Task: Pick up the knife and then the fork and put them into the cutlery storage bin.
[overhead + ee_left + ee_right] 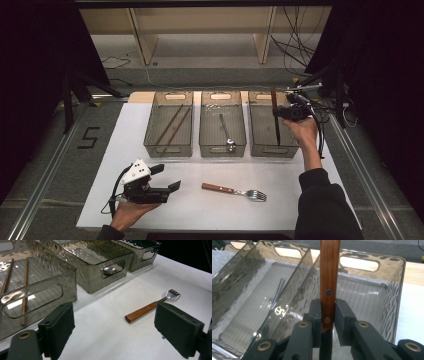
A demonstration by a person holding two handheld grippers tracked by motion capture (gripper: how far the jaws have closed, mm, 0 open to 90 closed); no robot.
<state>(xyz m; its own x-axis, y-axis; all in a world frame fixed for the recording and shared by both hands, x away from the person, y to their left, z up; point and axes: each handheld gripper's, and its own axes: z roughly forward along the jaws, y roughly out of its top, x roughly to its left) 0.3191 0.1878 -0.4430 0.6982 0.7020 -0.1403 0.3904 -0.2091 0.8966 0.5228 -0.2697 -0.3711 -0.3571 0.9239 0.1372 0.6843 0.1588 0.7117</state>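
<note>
My right gripper (281,113) is shut on a wooden-handled knife (275,102) and holds it upright over the right bin (274,150). The handle points up and the dark blade hangs down into the bin. In the right gripper view the pads (317,312) press on both sides of the riveted handle (329,277). A fork (234,190) with a wooden handle lies on the white table near the front. My left gripper (166,178) rests low at the front left, open and holding nothing. The fork (150,307) lies ahead of the left gripper (115,325), toward one jaw.
Three smoky clear bins stand in a row. The left bin (168,150) holds two chopsticks (172,124), and the middle bin (222,150) holds a spoon (226,132). White table (280,200) lies bare around the fork. Cables and a shelf are behind the bins.
</note>
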